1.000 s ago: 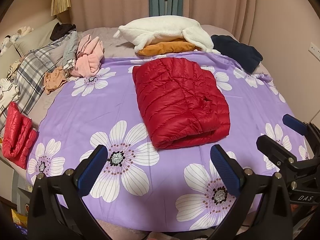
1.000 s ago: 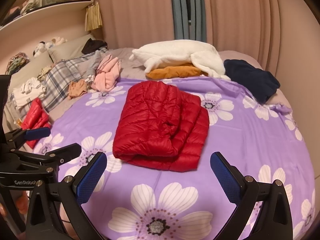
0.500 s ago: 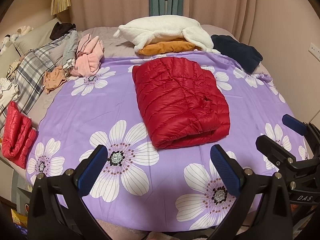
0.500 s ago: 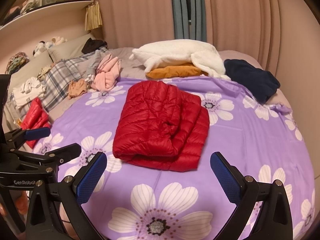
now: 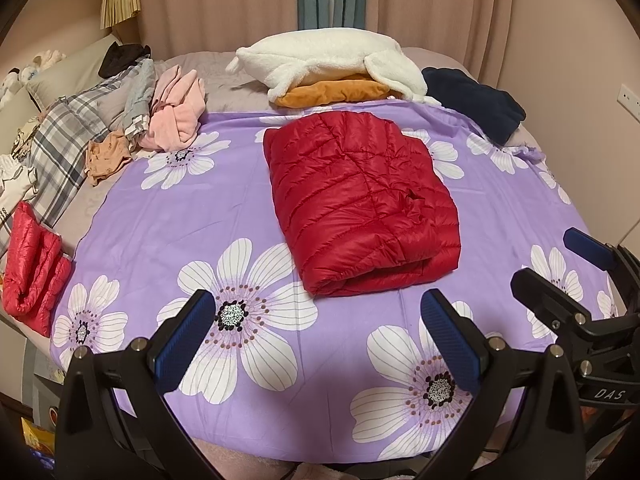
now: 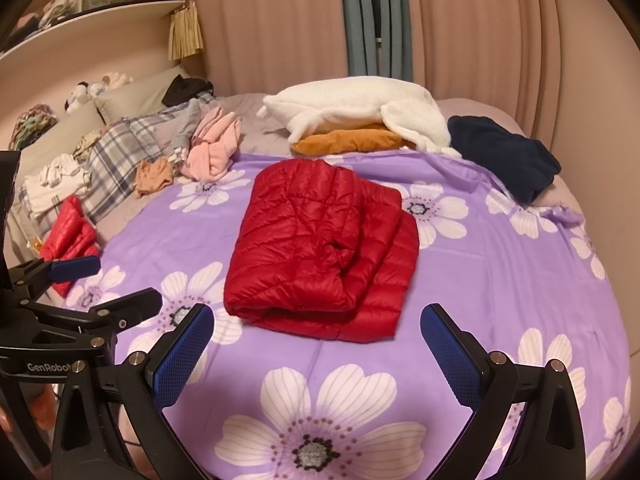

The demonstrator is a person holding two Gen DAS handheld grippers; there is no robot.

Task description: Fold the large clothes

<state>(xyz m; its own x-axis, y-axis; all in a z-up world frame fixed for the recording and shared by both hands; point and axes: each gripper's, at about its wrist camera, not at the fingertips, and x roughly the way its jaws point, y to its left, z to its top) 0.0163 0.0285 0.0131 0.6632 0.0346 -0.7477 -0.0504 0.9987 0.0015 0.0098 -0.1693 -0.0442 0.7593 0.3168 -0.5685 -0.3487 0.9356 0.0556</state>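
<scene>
Folded jacket (image 5: 360, 204) on bedsheet (image 5: 168, 216)

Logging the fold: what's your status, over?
Left claw open, empty. Right claw open, empty. Red puffer jacket folded on purple sheet. Nothing in the way.

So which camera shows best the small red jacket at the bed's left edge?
The left wrist view: the small red jacket shows whole and unobstructed. In the right wrist view, the small red jacket appears smaller, and the left tongs hide its lower part.
</scene>
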